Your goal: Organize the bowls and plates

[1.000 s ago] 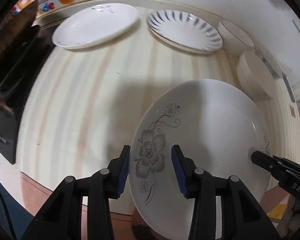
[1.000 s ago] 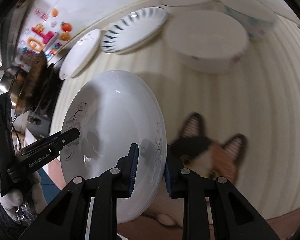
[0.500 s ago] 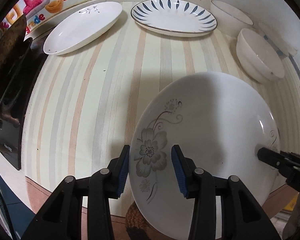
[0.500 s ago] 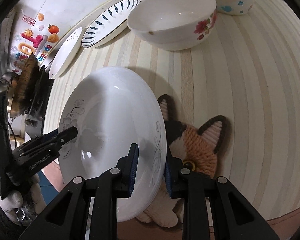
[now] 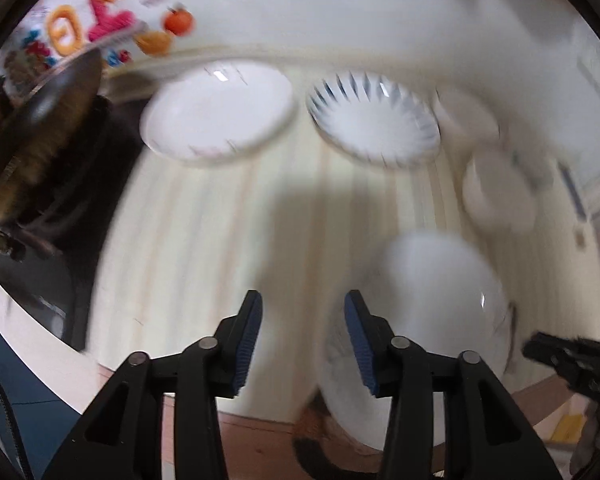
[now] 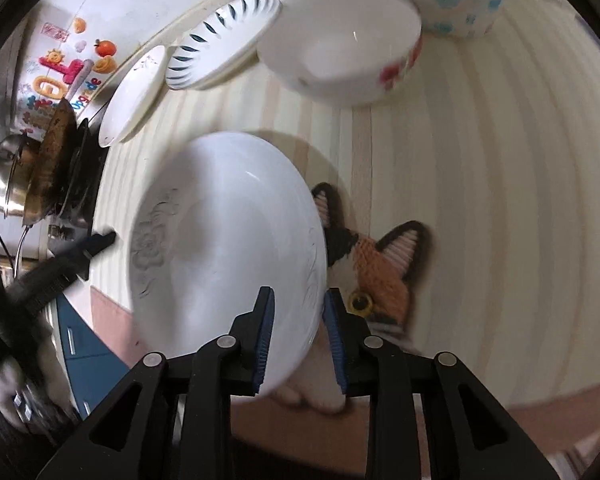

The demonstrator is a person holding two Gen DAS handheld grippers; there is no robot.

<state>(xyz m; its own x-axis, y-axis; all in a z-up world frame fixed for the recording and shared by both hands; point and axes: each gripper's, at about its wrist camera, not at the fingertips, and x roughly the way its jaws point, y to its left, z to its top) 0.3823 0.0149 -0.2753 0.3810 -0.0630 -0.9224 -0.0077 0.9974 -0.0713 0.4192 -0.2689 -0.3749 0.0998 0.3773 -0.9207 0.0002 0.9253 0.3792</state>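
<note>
A white plate with a grey flower print point(image 6: 228, 248) lies on a fox-shaped mat point(image 6: 380, 268) near the table's front edge. Its right rim sits between the fingers of my right gripper point(image 6: 298, 300). Those jaws are opening, and a gap shows beside the right pad. The left wrist view is blurred. In it my left gripper point(image 5: 303, 304) is opening with nothing between its fingers, and the plate point(image 5: 428, 312) lies to its right. From the right wrist view, the left gripper point(image 6: 100, 240) hangs just off the plate's left rim.
Along the far wall stand a plain white plate point(image 5: 220, 116), a blue-striped plate point(image 5: 374, 120), a red-flowered white bowl point(image 6: 340, 48) and a blue-patterned bowl point(image 6: 448, 4). A dark pan on a stove point(image 6: 56, 160) fills the left side. A striped cloth point(image 6: 480, 200) covers the table.
My left gripper has let go of the plate's left rim and has risen away to the left. My right gripper has lifted a little, so the plate looks smaller.
</note>
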